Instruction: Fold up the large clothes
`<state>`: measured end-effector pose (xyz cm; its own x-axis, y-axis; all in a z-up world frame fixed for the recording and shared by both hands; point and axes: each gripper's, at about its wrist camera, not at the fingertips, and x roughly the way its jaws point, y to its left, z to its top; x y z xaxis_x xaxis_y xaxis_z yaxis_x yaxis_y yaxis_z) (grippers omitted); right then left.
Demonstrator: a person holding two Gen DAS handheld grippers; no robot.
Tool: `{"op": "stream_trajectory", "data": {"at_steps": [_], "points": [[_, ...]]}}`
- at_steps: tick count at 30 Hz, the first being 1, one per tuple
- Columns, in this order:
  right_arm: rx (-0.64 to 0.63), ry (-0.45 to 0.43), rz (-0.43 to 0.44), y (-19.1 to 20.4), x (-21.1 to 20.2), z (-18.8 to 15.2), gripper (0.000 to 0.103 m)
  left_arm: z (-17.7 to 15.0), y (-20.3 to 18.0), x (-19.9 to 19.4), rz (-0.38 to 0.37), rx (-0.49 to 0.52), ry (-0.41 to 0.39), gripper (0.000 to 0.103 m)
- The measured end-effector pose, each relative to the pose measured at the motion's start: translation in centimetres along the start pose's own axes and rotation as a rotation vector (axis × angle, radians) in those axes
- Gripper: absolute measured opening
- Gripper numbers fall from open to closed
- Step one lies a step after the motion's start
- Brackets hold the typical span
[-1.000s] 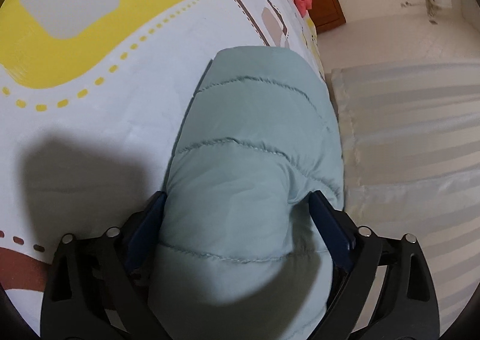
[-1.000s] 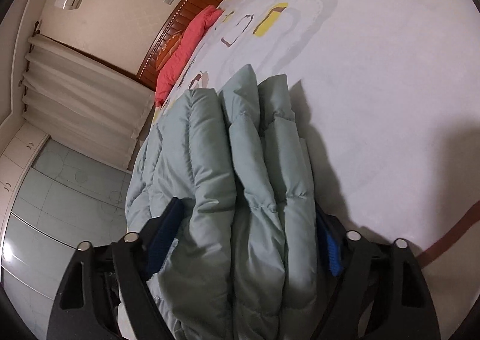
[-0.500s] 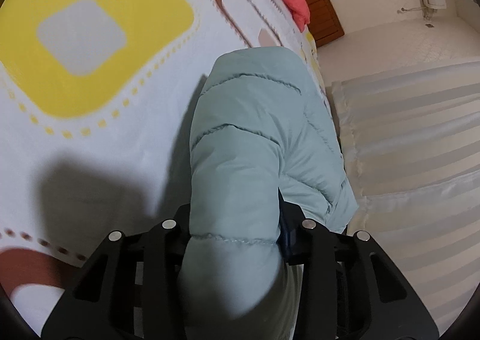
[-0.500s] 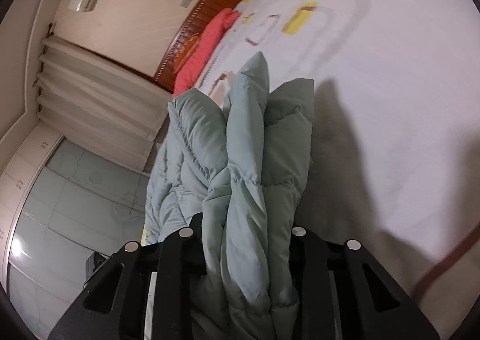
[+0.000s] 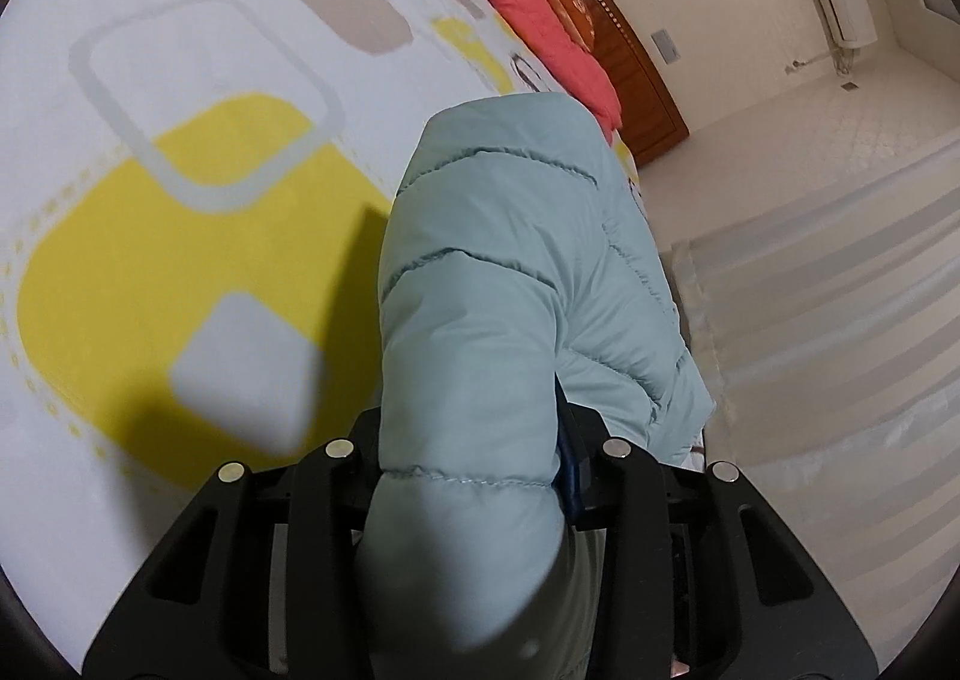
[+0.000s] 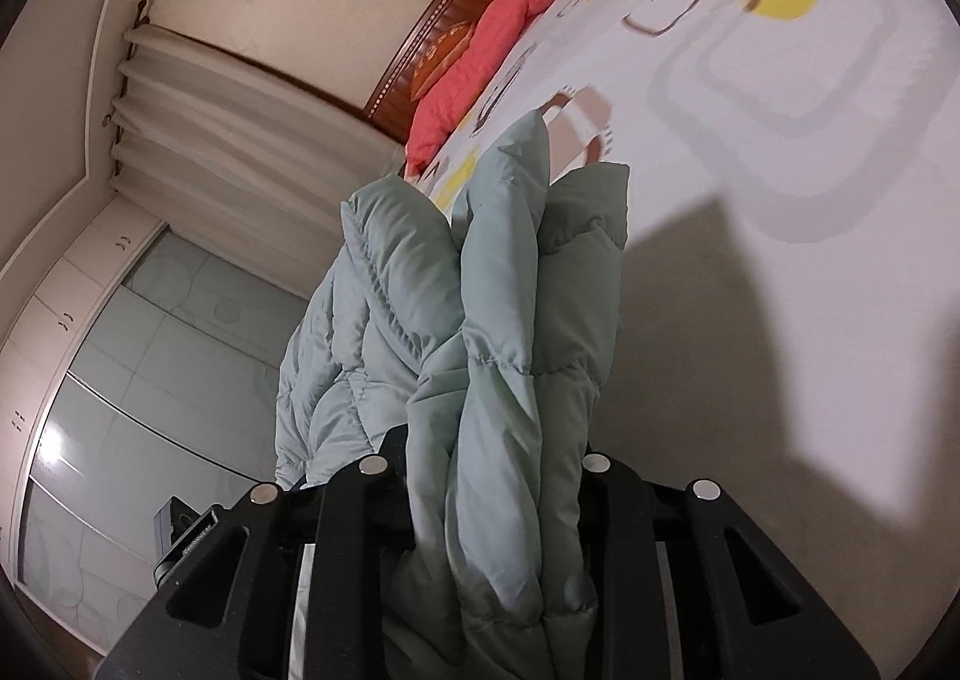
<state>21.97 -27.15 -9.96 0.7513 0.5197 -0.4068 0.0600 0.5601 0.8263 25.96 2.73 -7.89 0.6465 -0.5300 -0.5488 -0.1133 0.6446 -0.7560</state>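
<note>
The puffer jacket (image 5: 498,284), pale green and quilted, hangs between my two grippers above the bed (image 5: 180,152), its bulk stretching away from me toward the far headboard (image 5: 606,56). The bed's patterned cover, with its yellow and brown squares, fills the left of my left view and the right of my right view, so I judge the jacket is held near the bed's edge, with floor and curtain (image 6: 252,110) on the other side. A coral pillow (image 6: 480,62) lies at the far end by the headboard.

My left gripper (image 5: 471,476) is clamped on one thick, smooth roll of the jacket. My right gripper (image 6: 492,488) is clenched on a bunch of several gathered layers (image 6: 522,332), which stand up in ridges ahead of the fingers.

The relation that matters: in both views the jacket's long axis runs straight out from the fingers, away from me and toward the headboard, so both grips appear to sit on the near edge, neither hand plainly nearer the far end. I judge the next move is to carry this near edge forward and lay it over the far part, keeping both hands level so the fold lands square.
</note>
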Motion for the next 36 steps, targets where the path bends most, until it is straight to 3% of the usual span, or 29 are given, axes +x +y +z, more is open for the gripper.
{"op": "stream_trajectory", "data": {"at_steps": [6,12,17,19,21,24,29,32,36], "points": [[-0.011,0.020,0.001,0.3,2.4,0.3,0.026,1.4,1.2,0.3,0.008,0.003,-0.019,0.038],[0.017,0.074,-0.042,-1.7,4.4,-0.4,0.027,1.2,4.5,2.2,0.030,-0.040,0.020,0.040],[0.021,0.082,-0.048,-1.8,4.4,-0.4,0.030,1.4,4.7,2.3,0.038,-0.008,0.023,0.044],[0.026,0.090,-0.055,-1.8,4.1,-0.4,0.041,1.5,4.8,2.2,0.025,-0.002,0.031,0.048],[0.027,0.097,-0.077,-1.7,3.8,-0.2,0.054,1.9,5.1,2.1,0.022,0.000,0.039,0.061],[0.009,0.086,-0.079,-1.2,2.2,0.4,0.072,2.6,6.1,0.6,0.003,-0.021,0.038,0.074],[-0.004,0.051,-0.092,-0.3,1.3,3.1,0.079,4.8,6.7,-0.1,-0.035,-0.064,0.027,0.080],[0.020,0.075,-0.107,-0.2,3.2,4.8,0.080,6.3,6.4,1.8,-0.057,-0.108,0.079,0.082],[0.056,0.106,-0.142,-1.1,5.8,6.1,0.080,7.2,5.6,4.4,-0.001,-0.115,0.115,0.081]]}}
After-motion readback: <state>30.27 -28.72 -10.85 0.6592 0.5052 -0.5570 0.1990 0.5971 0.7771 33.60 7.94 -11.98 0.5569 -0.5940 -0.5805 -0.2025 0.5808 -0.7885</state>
